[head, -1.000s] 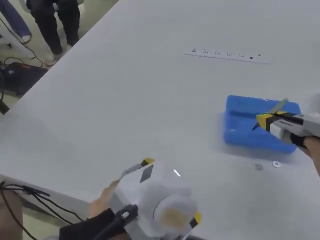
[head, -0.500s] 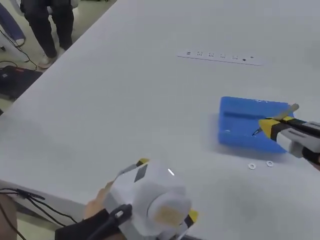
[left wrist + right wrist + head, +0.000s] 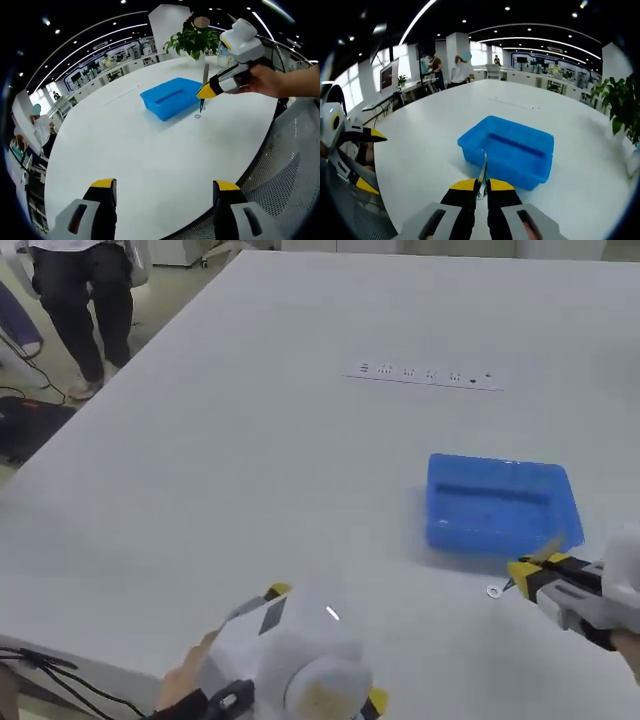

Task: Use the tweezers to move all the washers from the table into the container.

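The blue container (image 3: 497, 502) sits on the white table (image 3: 250, 460), right of centre. A small washer (image 3: 493, 591) lies on the table just in front of it. My right gripper (image 3: 530, 575) is shut on thin metal tweezers (image 3: 482, 172), whose tips point down beside the washer (image 3: 197, 116). The right gripper view looks past those tweezers to the container (image 3: 510, 150). My left gripper (image 3: 325, 647) is held at the table's near edge, open with nothing between its fingers (image 3: 102, 187). The left gripper view takes in the right gripper (image 3: 220, 85) and the container (image 3: 172, 97).
A white power strip (image 3: 425, 375) lies flat beyond the container. A person (image 3: 80, 300) stands off the table's far left corner, with cables on the floor there. A potted plant (image 3: 195, 40) stands behind the table.
The right gripper with the tweezers has come back from above the container to the table in front of it, beside the washer. Two washers showed before; one shows now.
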`<action>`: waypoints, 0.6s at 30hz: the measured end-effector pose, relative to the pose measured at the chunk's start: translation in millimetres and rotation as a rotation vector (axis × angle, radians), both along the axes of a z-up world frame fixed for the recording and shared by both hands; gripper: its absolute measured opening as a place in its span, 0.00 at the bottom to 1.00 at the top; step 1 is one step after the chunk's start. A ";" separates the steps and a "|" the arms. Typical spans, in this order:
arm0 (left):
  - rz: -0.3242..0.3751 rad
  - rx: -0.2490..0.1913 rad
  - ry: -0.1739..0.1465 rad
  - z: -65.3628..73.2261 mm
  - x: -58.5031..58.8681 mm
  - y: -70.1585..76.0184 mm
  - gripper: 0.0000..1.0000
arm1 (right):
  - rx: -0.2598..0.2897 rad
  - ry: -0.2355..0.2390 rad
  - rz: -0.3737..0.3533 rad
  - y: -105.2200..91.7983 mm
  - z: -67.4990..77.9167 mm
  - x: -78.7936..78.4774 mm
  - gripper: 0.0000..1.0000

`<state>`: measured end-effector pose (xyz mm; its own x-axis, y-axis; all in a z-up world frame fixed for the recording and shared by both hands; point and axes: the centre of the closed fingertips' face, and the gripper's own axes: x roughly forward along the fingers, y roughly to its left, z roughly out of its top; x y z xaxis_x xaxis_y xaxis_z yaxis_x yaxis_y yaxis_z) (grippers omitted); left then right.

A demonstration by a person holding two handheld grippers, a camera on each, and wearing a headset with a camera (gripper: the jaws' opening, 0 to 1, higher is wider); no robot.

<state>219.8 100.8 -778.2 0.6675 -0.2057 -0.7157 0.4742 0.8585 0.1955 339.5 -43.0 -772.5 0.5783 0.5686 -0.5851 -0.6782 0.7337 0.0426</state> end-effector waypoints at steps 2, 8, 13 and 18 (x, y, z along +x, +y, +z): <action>-0.002 0.000 0.002 -0.4 -0.2 -0.2 0.80 | -0.006 0.000 0.002 1.0 -3.1 0.6 0.04; -0.004 0.007 0.003 -0.8 -0.8 -0.2 0.80 | -0.011 -0.003 -0.008 1.1 -6.4 6.5 0.04; -0.001 0.007 0.004 -0.9 -0.7 0.2 0.80 | -0.022 -0.012 0.000 3.6 -8.3 7.6 0.04; 0.020 0.014 -0.004 -1.1 1.0 2.1 0.80 | -0.042 -0.025 0.017 4.0 -8.8 7.3 0.04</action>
